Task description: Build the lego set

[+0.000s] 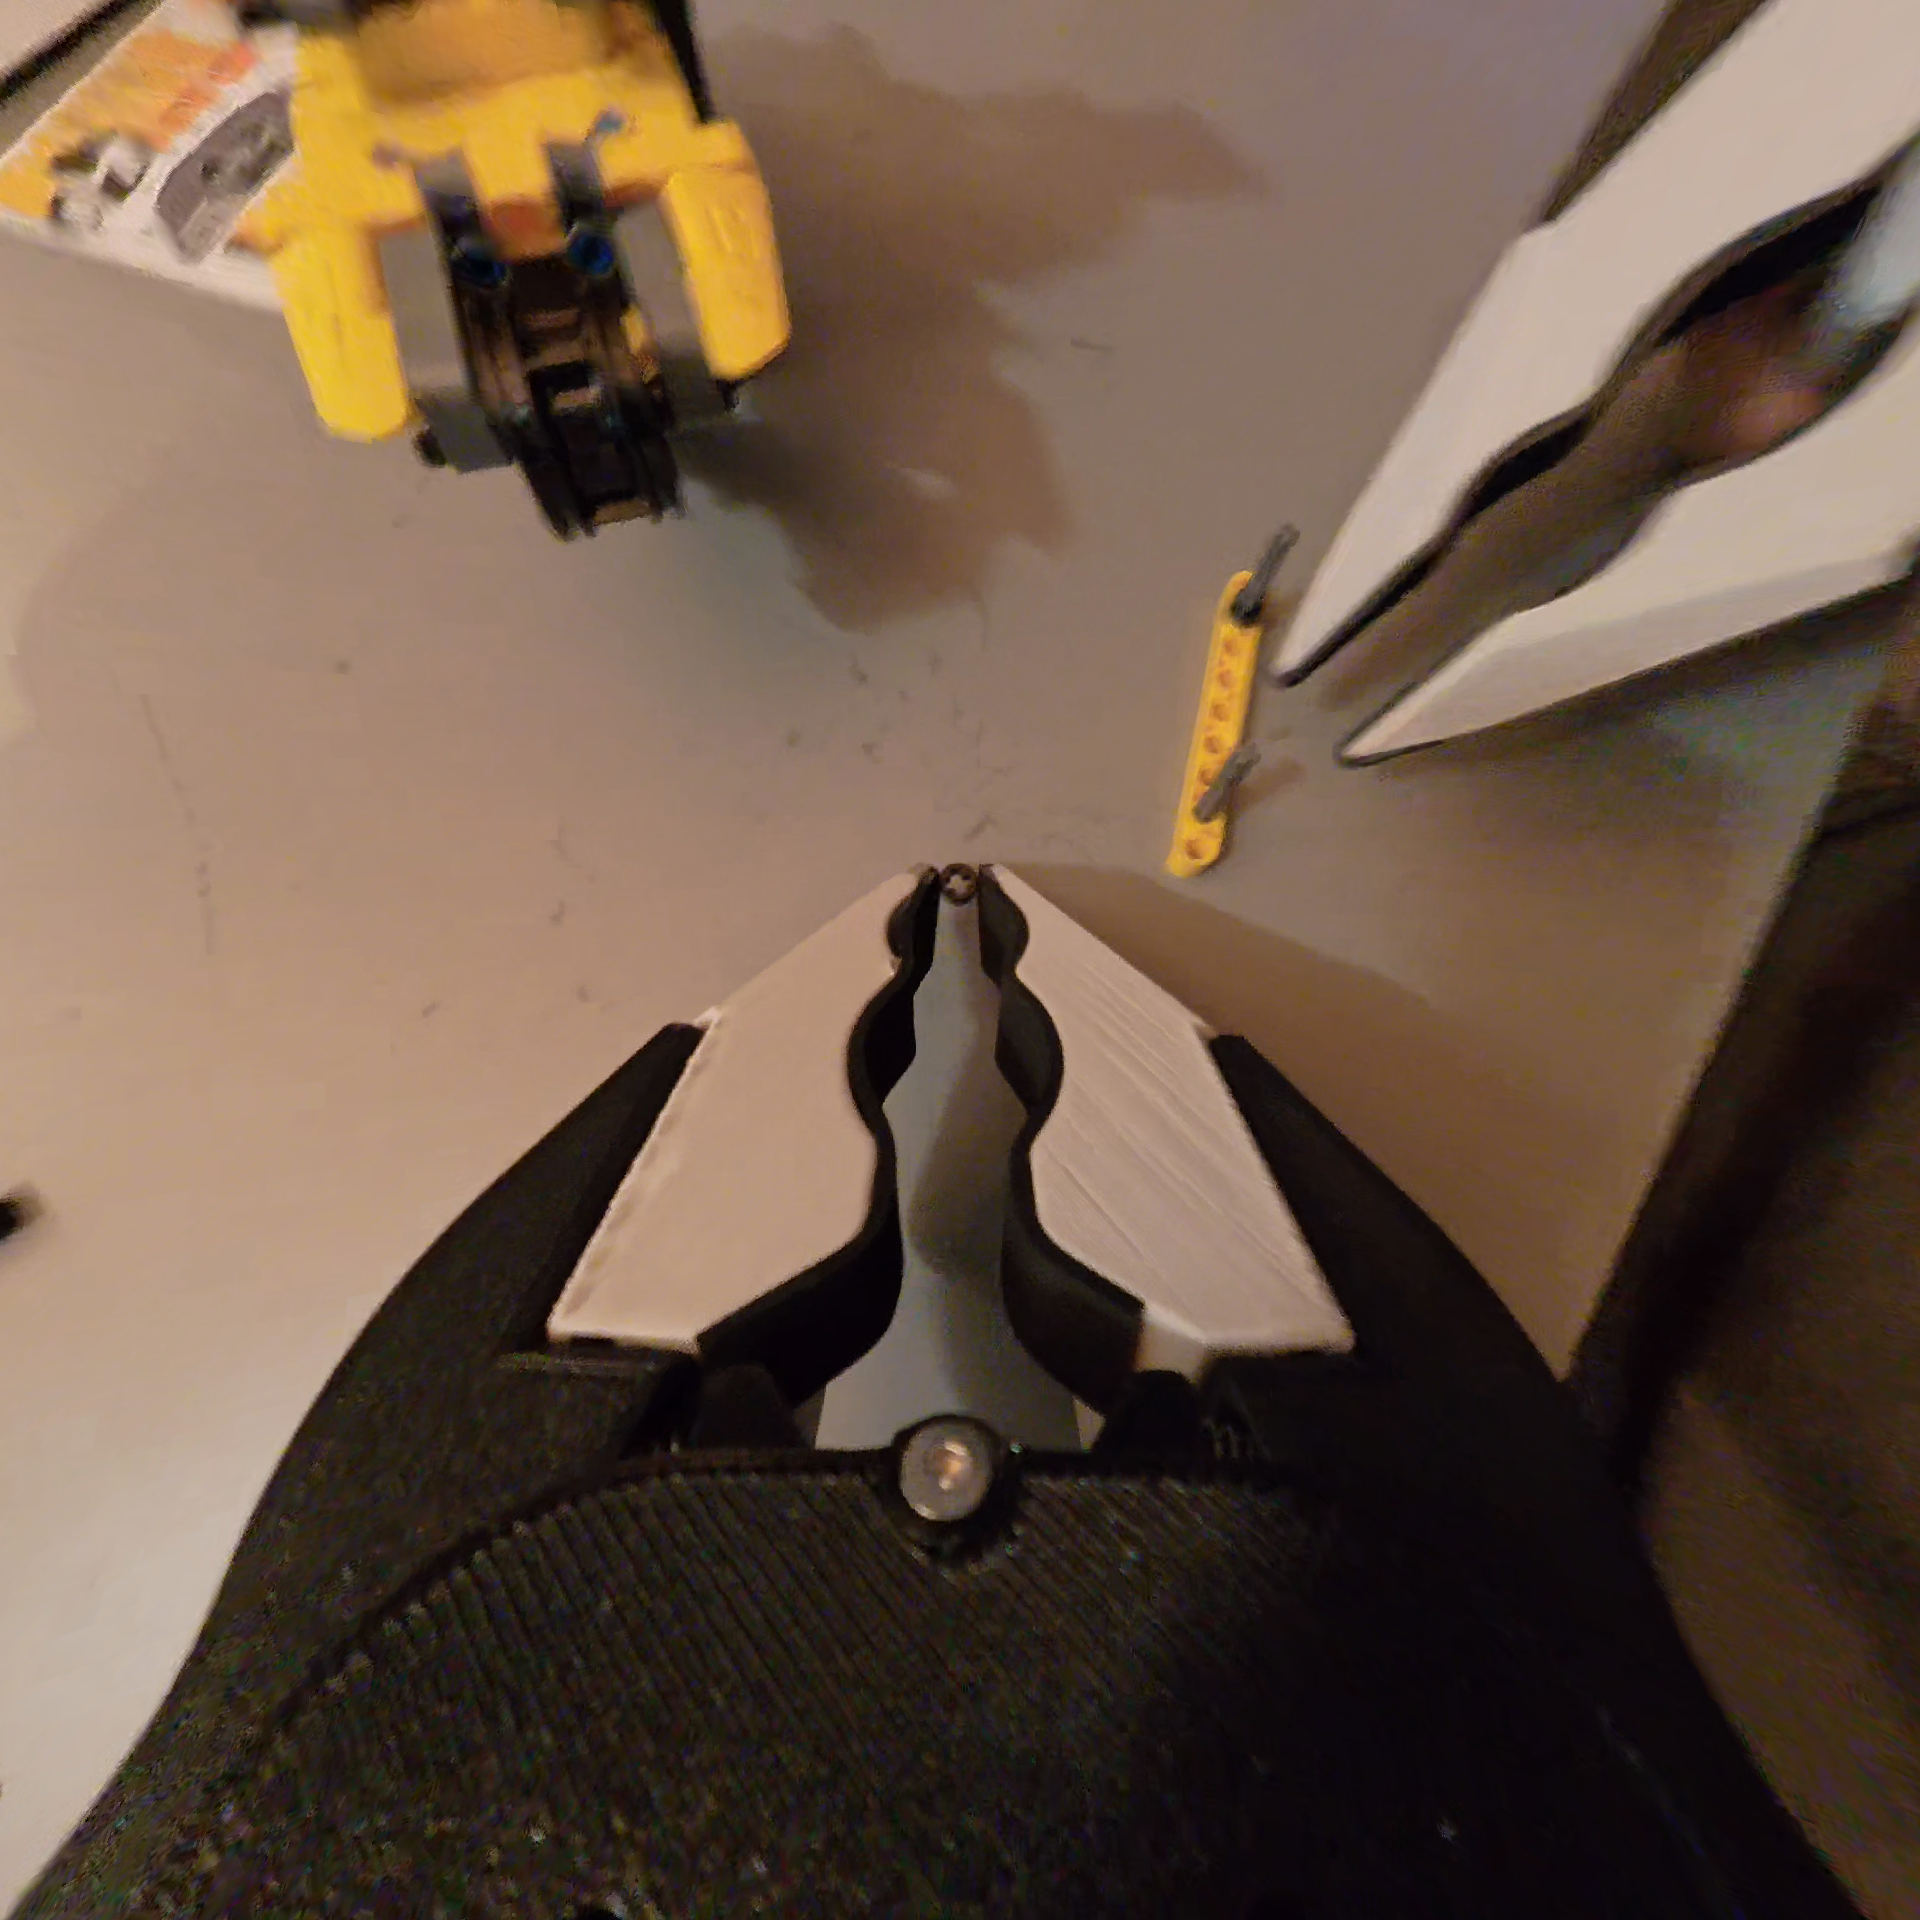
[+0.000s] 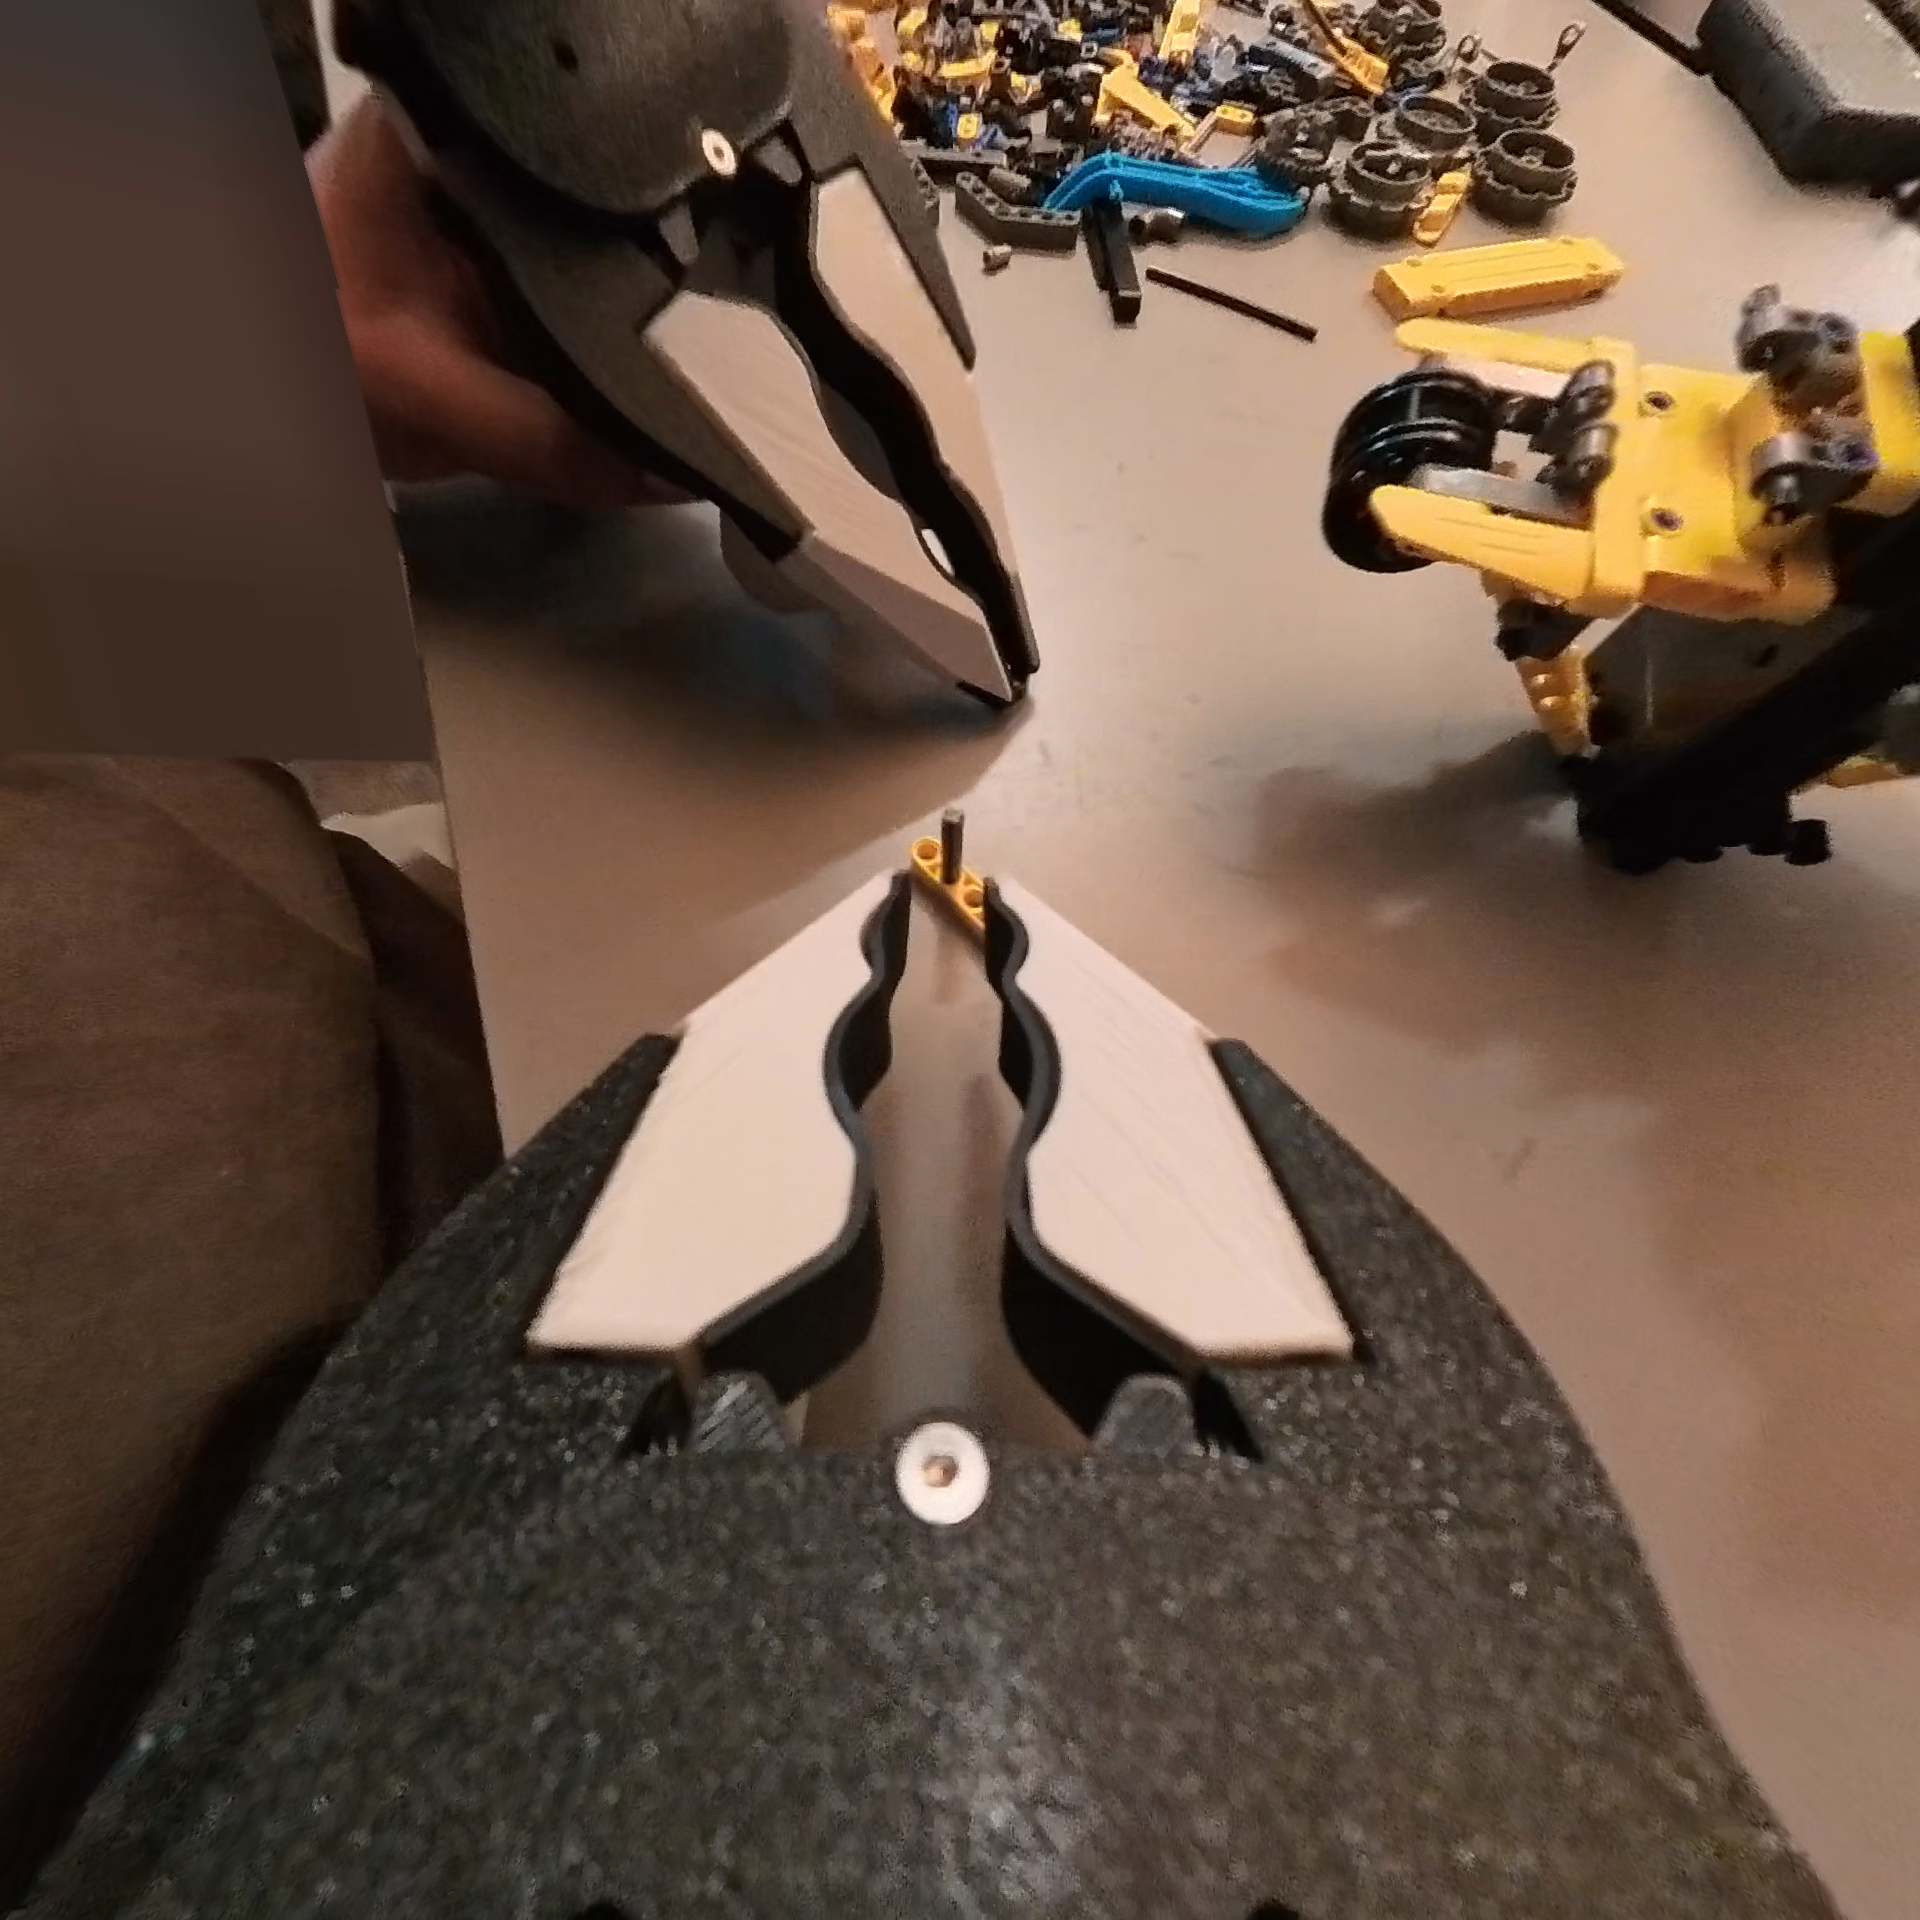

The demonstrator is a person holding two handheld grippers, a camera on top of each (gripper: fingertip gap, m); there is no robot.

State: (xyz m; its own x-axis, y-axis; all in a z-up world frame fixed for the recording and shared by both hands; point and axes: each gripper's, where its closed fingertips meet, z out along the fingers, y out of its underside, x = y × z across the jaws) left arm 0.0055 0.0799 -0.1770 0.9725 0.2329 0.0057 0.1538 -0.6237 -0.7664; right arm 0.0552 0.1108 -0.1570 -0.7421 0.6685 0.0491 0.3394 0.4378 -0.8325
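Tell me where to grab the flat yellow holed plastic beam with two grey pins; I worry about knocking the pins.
Grip the flat yellow holed plastic beam across its narrow width, on the bare stretch between the two grey pins. It lies flat on the grey tabletop, so come from above, probably with the open right tool, whose tips already flank one end.

Dim warm light, soft shadows on the table (image 1: 312, 831), wide-angle bending; far edges blurred, perhaps by motion.
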